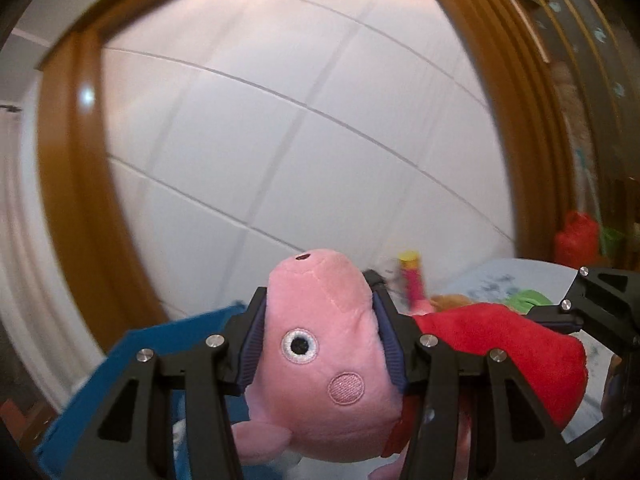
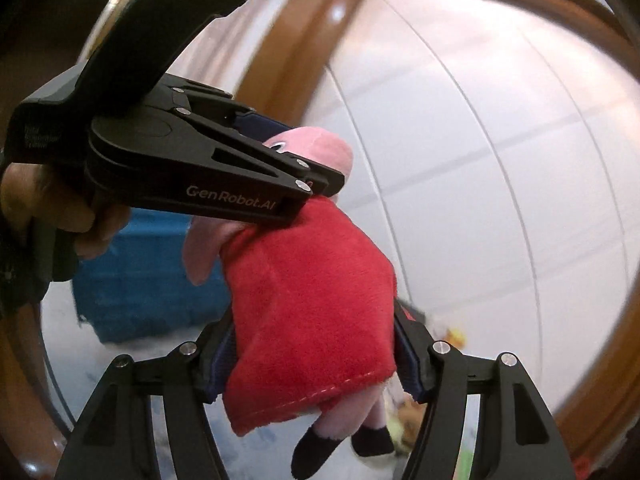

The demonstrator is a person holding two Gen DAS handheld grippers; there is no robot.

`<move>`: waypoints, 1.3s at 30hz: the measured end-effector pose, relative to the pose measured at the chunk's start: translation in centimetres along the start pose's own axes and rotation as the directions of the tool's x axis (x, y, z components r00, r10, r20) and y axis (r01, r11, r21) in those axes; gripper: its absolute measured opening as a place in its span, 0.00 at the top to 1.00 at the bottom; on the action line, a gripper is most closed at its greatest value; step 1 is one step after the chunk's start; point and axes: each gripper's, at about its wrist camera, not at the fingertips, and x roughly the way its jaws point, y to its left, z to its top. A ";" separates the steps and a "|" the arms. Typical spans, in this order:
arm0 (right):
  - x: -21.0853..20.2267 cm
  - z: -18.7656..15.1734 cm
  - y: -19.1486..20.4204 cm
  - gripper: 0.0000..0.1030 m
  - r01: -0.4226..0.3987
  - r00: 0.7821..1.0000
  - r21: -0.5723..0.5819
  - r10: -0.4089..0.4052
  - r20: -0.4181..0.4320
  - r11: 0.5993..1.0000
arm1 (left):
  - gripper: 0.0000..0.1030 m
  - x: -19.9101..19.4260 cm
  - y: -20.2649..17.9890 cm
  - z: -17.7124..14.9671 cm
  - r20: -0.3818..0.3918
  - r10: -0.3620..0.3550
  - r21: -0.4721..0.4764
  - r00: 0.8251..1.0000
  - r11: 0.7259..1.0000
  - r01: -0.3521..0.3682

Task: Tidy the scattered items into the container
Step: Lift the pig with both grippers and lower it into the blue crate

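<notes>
So both grippers are up in the air, pointing close to level at a white tiled wall [image 1: 304, 120] with a brown wooden frame [image 1: 76, 184] around it. The left gripper [image 1: 318, 332] has its fingers [image 1: 252, 344] clamped on the head of the pink pig plush [image 1: 316, 344], one pad on each side, snout poking up and away from the camera. The right gripper [image 2: 316, 356] has its fingers [image 2: 410, 360] squeezing the lower part of the plush's red dress [image 2: 308, 300], with the legs and black shoes dangling below. In the right view you can see a hand [image 2: 52, 208] wrapped round the left gripper's handle. The plush hangs between the two grippers, off any surface, its long axis running from head at the left gripper to feet at the right. The blue container [image 1: 132, 364] sits low behind it on the left; can't really tell what's inside. More blurry toys [image 1: 412, 280] lie on a light patterned surface further back.
</notes>
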 end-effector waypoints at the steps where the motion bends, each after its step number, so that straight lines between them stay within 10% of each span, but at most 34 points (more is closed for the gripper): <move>1: 0.0 1.1 0.6 0.36 -0.018 1.000 -0.015 0.019 0.016 1.000 | 0.51 -0.8 1.1 0.0 0.004 0.023 -0.004 1.000 1.000 -0.023; 18: 8.3 17.0 16.9 0.31 -0.281 0.950 -0.196 0.301 0.081 0.939 | 0.49 -8.5 24.6 -5.4 -0.070 0.280 -0.100 0.957 0.953 -0.286; 39: 23.4 21.2 18.7 0.30 -0.304 0.942 0.292 0.331 -0.046 0.907 | 0.49 -2.8 33.8 -9.2 -0.198 0.275 -0.147 0.941 0.941 -0.305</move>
